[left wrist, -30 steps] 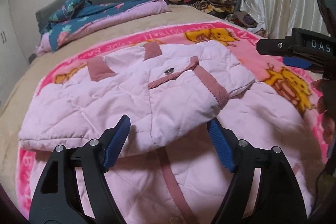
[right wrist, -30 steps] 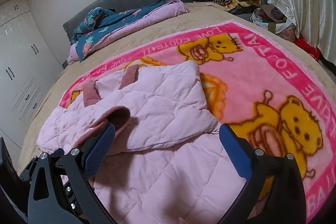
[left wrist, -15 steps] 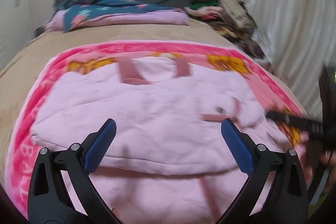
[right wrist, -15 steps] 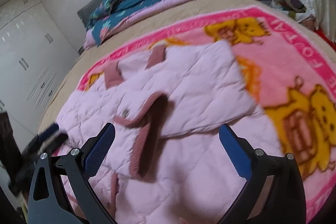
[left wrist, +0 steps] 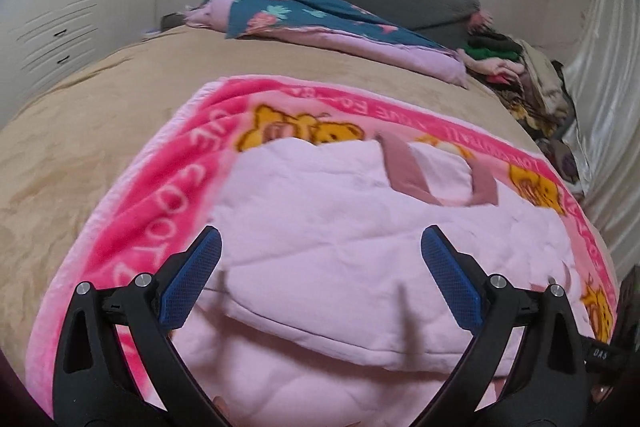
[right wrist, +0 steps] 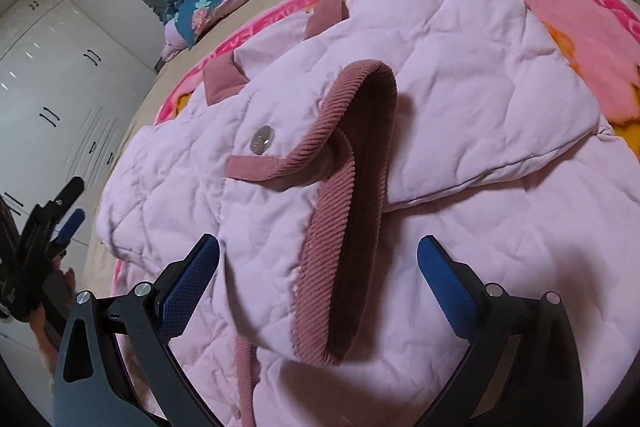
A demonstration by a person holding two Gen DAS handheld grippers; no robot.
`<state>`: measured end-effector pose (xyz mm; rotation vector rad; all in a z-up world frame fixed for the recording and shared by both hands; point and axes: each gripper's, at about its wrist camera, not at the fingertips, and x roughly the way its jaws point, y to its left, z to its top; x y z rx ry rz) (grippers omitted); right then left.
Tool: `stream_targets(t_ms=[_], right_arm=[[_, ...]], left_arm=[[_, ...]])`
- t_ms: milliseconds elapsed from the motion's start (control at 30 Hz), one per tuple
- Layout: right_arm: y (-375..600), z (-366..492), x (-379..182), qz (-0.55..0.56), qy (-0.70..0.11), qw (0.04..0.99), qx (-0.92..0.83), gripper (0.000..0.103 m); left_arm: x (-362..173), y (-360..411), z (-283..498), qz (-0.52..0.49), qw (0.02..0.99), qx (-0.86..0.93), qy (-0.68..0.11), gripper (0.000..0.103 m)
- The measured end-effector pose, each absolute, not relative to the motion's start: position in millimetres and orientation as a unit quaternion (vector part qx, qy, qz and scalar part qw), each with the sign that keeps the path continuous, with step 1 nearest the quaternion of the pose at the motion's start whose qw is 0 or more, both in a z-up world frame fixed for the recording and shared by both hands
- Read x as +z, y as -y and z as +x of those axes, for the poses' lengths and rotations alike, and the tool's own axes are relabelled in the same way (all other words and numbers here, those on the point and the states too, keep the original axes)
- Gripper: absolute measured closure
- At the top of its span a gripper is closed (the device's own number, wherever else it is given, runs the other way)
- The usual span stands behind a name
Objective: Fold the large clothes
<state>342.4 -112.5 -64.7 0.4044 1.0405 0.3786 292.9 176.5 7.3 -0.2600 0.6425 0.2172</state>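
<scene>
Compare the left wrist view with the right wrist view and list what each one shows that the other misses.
Only the left wrist view shows the pile of clothes by the curtain, and the left gripper close up, open over the pink jacket.

Only the right wrist view shows the jacket's corduroy collar, its snap button, and the right gripper, open.

Both show the jacket, the bear blanket, the floral quilt and the white wardrobe.
</scene>
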Motion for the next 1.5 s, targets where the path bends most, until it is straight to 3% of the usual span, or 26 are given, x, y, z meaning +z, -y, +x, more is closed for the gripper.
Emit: stream_targets(t_ms=[133, 200, 267, 333, 367, 867, 1500], right_arm=[[108, 340, -62, 0.192, -0.481, 0.834, 0.19, 0.006], [106, 338, -60, 0.189, -0.478, 0.833, 0.203, 0.027], [106, 335, -55, 0.189, -0.47, 0.835, 0.215, 0.06], [103, 329, -43, 0.168, -0.446, 0.847, 0.237, 0.079], [101, 326, -35, 0.155, -0.434, 0.854, 0.241, 0.082], [106, 348, 106, 0.01, -0.27, 0.921, 0.28, 0.088], [152, 377, 9, 0.082, -0.363, 0.905, 0.205, 0.089]], left_arm=[[7, -193, 291, -0.137, 0.932, 0.128, -0.309, 0.01], [6, -201, 290, -0.146, 0.93, 0.137, -0.309, 0.01], [6, -208, 289, -0.154, 0.929, 0.142, -0.306, 0.01], [7, -212, 289, -0.159, 0.929, 0.145, -0.302, 0.01], [8, -214, 288, -0.162, 0.928, 0.147, -0.301, 0.01], [8, -223, 298, -0.174, 0.928, 0.14, -0.298, 0.01], [-15, -162, 332, -0.101, 0.932, 0.061, -0.342, 0.012]])
